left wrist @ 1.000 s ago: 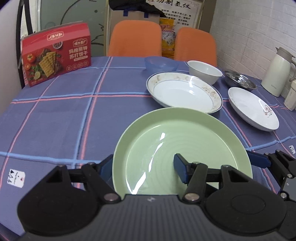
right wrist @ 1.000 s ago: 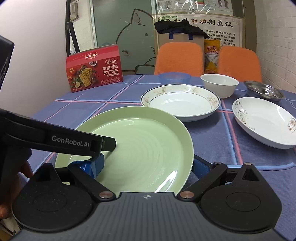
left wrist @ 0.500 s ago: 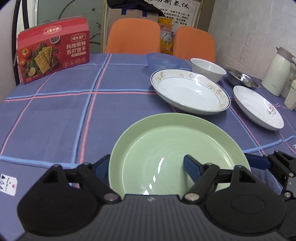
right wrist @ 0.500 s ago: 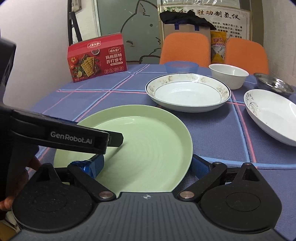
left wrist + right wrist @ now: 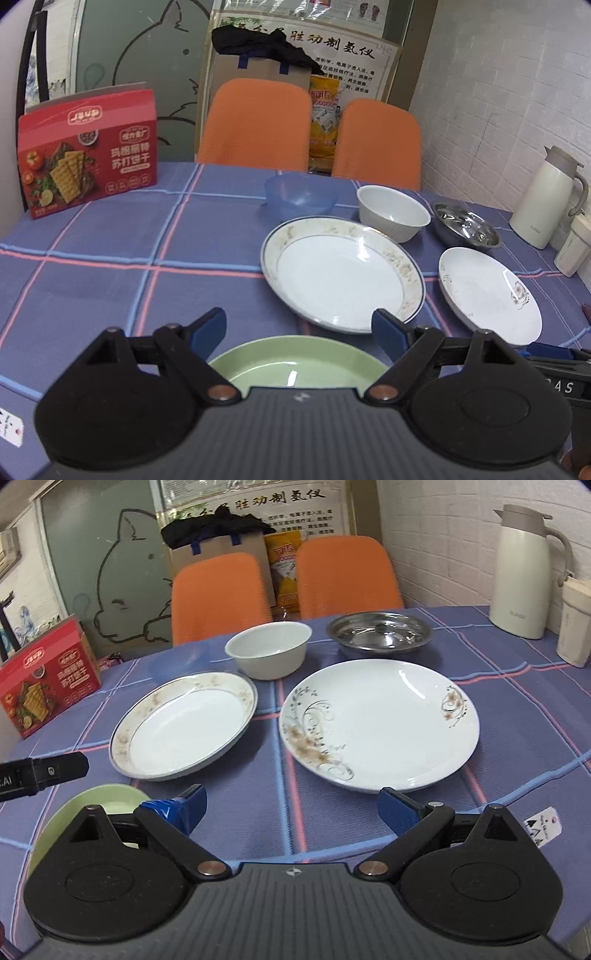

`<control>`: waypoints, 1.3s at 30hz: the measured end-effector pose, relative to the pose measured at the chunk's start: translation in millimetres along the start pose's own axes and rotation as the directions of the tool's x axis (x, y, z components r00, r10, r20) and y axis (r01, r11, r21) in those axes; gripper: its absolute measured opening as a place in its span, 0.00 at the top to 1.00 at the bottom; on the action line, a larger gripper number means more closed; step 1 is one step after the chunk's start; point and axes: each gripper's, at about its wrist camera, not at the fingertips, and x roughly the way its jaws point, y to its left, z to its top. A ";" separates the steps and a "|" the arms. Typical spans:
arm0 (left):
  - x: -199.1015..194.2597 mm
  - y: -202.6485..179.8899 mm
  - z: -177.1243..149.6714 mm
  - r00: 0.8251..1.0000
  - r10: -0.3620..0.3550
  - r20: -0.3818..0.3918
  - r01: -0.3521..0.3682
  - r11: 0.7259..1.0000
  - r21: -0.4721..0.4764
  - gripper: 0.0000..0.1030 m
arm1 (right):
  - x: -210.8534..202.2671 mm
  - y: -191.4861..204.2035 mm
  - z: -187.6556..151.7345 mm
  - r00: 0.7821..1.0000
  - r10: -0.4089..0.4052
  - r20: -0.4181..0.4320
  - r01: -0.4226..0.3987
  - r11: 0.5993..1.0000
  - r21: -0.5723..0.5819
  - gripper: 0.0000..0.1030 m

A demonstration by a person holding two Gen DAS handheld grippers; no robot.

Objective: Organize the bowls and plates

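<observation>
A light green plate [image 5: 295, 363] lies flat on the blue checked tablecloth near the front edge, just under my left gripper [image 5: 299, 328], which is open and holds nothing. Beyond it sits a gold-rimmed white plate [image 5: 340, 273], with a floral white plate [image 5: 487, 295] to its right. In the right wrist view my right gripper [image 5: 293, 808] is open and empty over bare cloth. The floral plate [image 5: 380, 720] is straight ahead of it and the green plate [image 5: 107, 797] is at its lower left. A white bowl [image 5: 269, 653], a steel bowl [image 5: 380, 631] and a blue bowl [image 5: 299, 197] stand further back.
A red cracker box [image 5: 88, 155] stands at the back left. A cream thermos jug [image 5: 524, 572] and a small container [image 5: 572, 627] are at the right edge. Two orange chairs [image 5: 255, 122] stand behind the table. The left half of the cloth [image 5: 92, 280] holds nothing.
Both grippers have pulled back from the green plate, which they straddled before. The right gripper has swung to the right and faces the floral plate.
</observation>
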 end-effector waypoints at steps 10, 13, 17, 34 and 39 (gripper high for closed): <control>15.1 -65.0 -3.3 1.000 0.001 0.017 -0.002 0.998 0.065 0.00 | 5.5 -32.9 -8.0 0.998 -0.046 -0.033 0.049 0.993 0.108 0.16; 13.8 -74.7 -8.4 1.000 -0.007 0.008 0.006 0.997 0.082 0.00 | 4.1 -38.2 -12.8 0.998 0.003 -0.062 0.005 0.992 0.126 0.16; 10.1 -82.5 -11.1 1.000 -0.017 0.005 0.017 0.995 0.100 0.00 | -6.5 -35.9 -13.3 0.999 -0.003 -0.037 0.007 0.995 0.100 0.16; 42.8 -23.8 38.0 1.000 0.010 -0.018 -0.007 0.984 0.175 0.00 | 29.1 16.2 29.3 0.987 0.159 0.029 -0.155 0.982 -0.106 0.16; 86.6 2.0 63.7 0.995 0.047 -0.083 -0.034 0.987 0.156 0.00 | 75.9 41.0 58.4 0.986 0.167 -0.020 -0.167 0.961 -0.223 0.16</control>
